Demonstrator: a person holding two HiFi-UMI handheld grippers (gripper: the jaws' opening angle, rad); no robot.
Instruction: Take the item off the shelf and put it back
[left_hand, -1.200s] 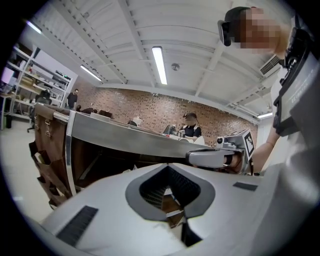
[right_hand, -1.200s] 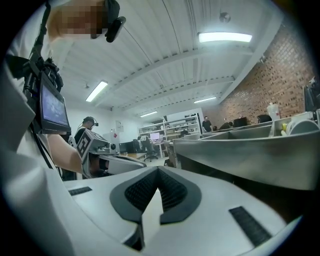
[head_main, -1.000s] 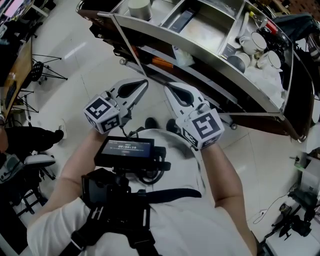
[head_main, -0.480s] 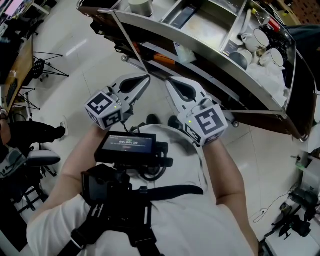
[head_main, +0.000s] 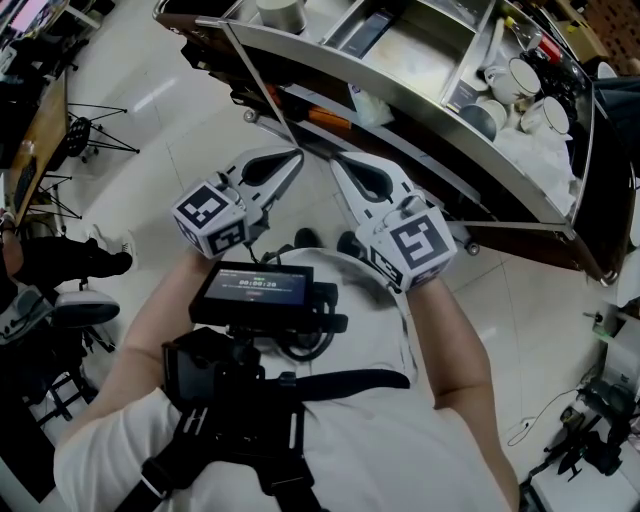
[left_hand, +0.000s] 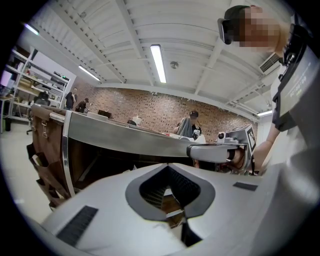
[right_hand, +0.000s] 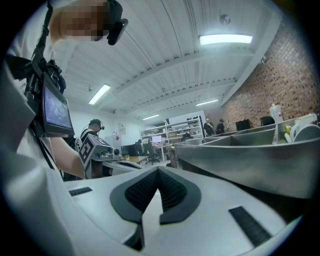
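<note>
While the shelf (head_main: 420, 55) stands straight ahead, the left gripper (head_main: 296, 157) and right gripper (head_main: 336, 161) hang side by side before its front edge, fingers closed on nothing. An orange item (head_main: 326, 121) on the lower tier, perhaps the one meant, lies lengthwise along that edge, about equally near both. Neither gripper has shifted since the earlier frames.

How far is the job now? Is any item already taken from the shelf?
Done: nothing visible; the cups sit on the shelf. In hand: nothing; the left gripper and right gripper are both shut and empty, near the shelf. Left: apparently the whole job, taking an item and returning it.
</note>
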